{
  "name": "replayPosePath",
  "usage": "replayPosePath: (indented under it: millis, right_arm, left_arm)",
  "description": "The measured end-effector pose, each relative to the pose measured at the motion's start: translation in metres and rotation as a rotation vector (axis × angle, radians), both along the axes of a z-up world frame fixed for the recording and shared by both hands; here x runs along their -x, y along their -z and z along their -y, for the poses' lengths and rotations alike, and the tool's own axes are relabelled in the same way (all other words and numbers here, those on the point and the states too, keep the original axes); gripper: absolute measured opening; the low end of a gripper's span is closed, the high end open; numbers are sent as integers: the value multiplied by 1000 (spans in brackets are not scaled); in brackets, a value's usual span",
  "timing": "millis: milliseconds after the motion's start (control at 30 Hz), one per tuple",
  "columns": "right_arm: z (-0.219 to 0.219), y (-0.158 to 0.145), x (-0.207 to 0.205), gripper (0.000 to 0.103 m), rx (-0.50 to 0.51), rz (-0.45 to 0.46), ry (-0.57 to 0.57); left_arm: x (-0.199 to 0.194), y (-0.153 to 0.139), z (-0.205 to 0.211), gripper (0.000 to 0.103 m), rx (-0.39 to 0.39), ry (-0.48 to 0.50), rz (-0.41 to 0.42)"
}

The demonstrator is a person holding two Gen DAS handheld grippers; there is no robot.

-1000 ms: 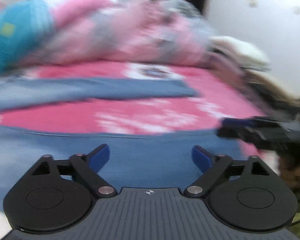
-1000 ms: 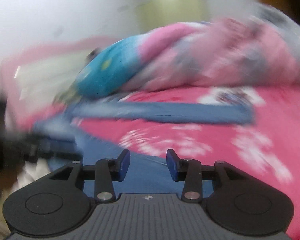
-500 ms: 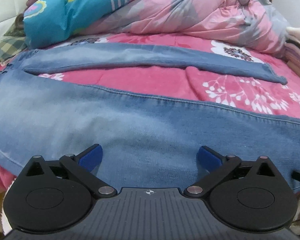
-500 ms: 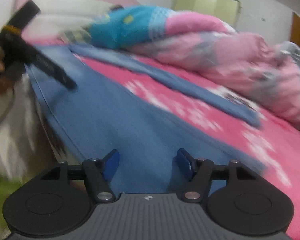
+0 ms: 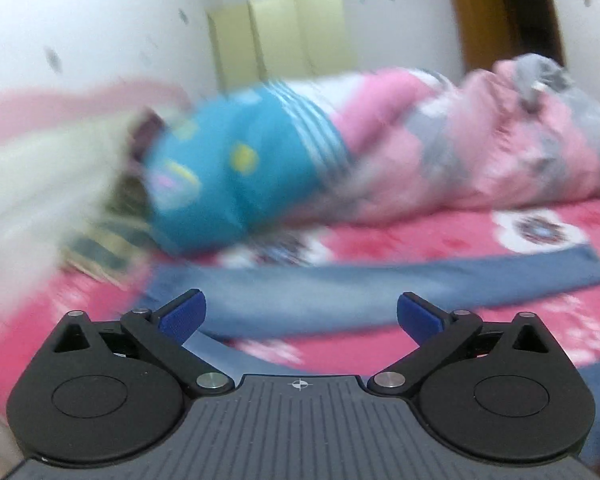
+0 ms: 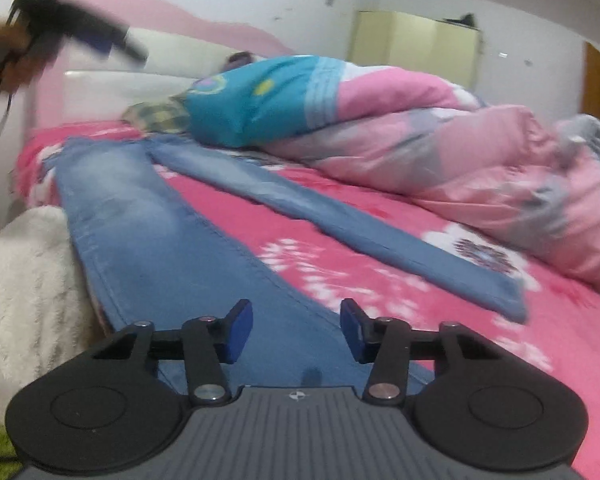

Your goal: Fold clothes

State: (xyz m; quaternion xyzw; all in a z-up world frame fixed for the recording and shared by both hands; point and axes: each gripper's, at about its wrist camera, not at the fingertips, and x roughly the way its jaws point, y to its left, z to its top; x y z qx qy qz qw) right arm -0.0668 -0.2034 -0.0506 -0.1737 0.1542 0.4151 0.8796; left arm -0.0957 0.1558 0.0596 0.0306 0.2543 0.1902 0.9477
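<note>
Blue jeans (image 6: 148, 236) lie spread on a pink flowered bed sheet (image 6: 380, 264), legs apart in a V. The near leg runs under my right gripper (image 6: 296, 330), which hovers open just above the denim with nothing between its fingers. The far leg (image 5: 380, 288) stretches across the blurred left wrist view, beyond my left gripper (image 5: 300, 314), which is wide open and empty above the bed. In the right wrist view my left gripper (image 6: 84, 36) shows as a dark blur raised at the upper left, held by a hand.
A rumpled pink, grey and turquoise duvet (image 6: 400, 120) is heaped along the far side of the bed. A white fluffy blanket (image 6: 24, 292) hangs at the bed's near left edge. A checked pillow (image 6: 156, 116) and pale wardrobe (image 5: 284, 36) are behind.
The left gripper has lifted off the near jeans leg and swung up, now facing the duvet and wall. The right gripper has settled lower over the near leg and its fingers stand slightly closer.
</note>
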Motion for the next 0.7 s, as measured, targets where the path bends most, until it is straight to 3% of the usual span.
replayPosePath:
  millis: [133, 267, 400, 533, 600, 700]
  right_arm:
    - [0, 23, -19, 32, 66, -83, 67]
    - [42, 17, -29, 30, 75, -113, 233]
    - [73, 6, -39, 23, 68, -158, 410]
    - [57, -2, -37, 23, -36, -179, 324]
    - [31, 1, -37, 23, -50, -196, 249]
    - [0, 11, -37, 23, -1, -198, 173]
  left_arm:
    - [12, -17, -17, 103, -122, -92, 20]
    - [11, 45, -21, 100, -29, -132, -80]
    - [15, 78, -6, 93, 19, -94, -95]
    - [6, 88, 27, 74, -5, 23, -84]
    - [8, 92, 26, 52, 35, 26, -114]
    - [12, 99, 26, 44, 96, 31, -159]
